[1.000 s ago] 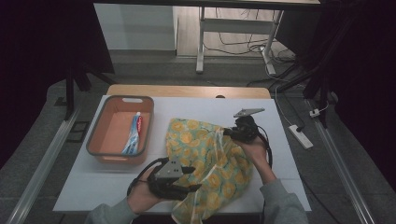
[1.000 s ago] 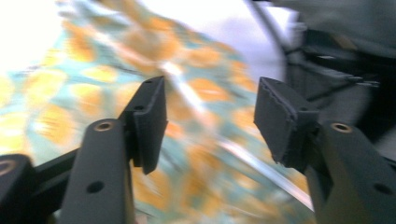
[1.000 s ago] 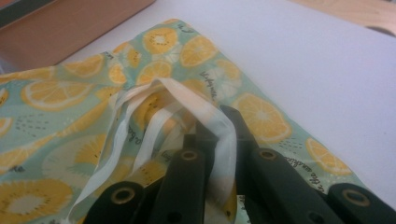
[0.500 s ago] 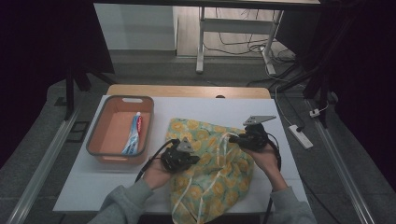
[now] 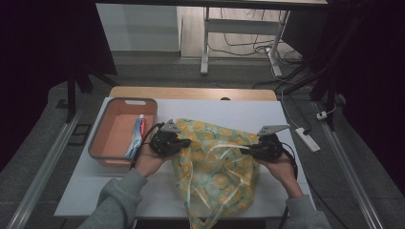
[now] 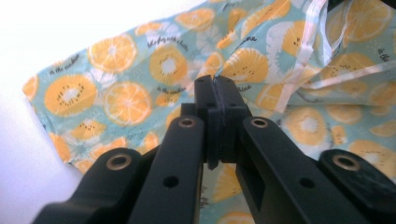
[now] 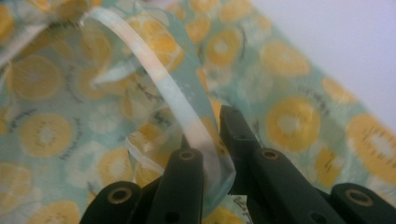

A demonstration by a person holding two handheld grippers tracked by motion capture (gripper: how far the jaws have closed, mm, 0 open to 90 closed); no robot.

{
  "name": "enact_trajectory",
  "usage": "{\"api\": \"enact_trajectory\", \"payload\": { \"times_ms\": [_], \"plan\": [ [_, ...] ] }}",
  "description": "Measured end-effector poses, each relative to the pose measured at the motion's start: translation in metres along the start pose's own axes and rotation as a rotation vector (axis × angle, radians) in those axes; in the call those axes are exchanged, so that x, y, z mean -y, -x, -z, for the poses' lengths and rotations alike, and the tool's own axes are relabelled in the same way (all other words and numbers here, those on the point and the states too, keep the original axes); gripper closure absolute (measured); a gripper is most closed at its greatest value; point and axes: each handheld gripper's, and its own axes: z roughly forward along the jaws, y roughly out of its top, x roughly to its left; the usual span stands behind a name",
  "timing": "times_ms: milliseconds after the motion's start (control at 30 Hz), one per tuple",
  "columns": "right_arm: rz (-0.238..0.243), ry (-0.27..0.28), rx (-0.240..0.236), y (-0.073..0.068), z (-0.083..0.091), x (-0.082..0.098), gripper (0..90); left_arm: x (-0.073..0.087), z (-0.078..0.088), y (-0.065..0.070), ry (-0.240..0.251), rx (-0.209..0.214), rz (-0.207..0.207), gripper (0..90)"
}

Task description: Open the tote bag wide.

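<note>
Pinching both sides of the fruit-print bag (image 5: 215,167) at worktop (image 5: 296,119) centre: left tongs (image 5: 187,142) pressed together on its 9 o'clock edge, right tongs (image 5: 244,151) clamped on a handle strap (image 7: 187,107) at 3 o'clock, prob. to spread it open. Print script unreadable. Toothpaste tube (image 5: 137,136) lies in the orange bin (image 5: 114,138) at 10 o'clock; label too small.

The bag (image 5: 215,167) looked like thin, glossy plastic film, crinkled and half clear, printed with citrus slices. The tabletop (image 5: 239,112) was smooth matt white with a wooden edge. The tray (image 5: 117,133) seemed matt orange plastic, and each gripper's jaws were matt black plastic with brass-coloured rivets.
</note>
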Motion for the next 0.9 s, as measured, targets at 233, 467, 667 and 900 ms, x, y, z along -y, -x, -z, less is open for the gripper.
{"api": "enact_trajectory", "payload": {
  "times_ms": [233,467,667,900],
  "plan": [
    [-0.037,0.016,0.111,0.002,0.005,0.008,49.1,-0.001,-0.007,0.001,-0.017,0.015,-0.007,88.8],
    [0.106,0.137,0.093,-0.076,0.047,-0.025,38.9,-0.001,-0.008,-0.001,-0.018,0.017,-0.003,88.8],
    [0.170,-0.007,0.169,-0.127,0.033,-0.018,30.8,-0.001,-0.010,0.001,-0.023,0.000,-0.013,88.7],
    [0.014,-0.062,0.253,-0.087,0.025,0.024,38.3,0.001,-0.006,-0.005,-0.015,0.007,0.001,88.7]
  ]
}}
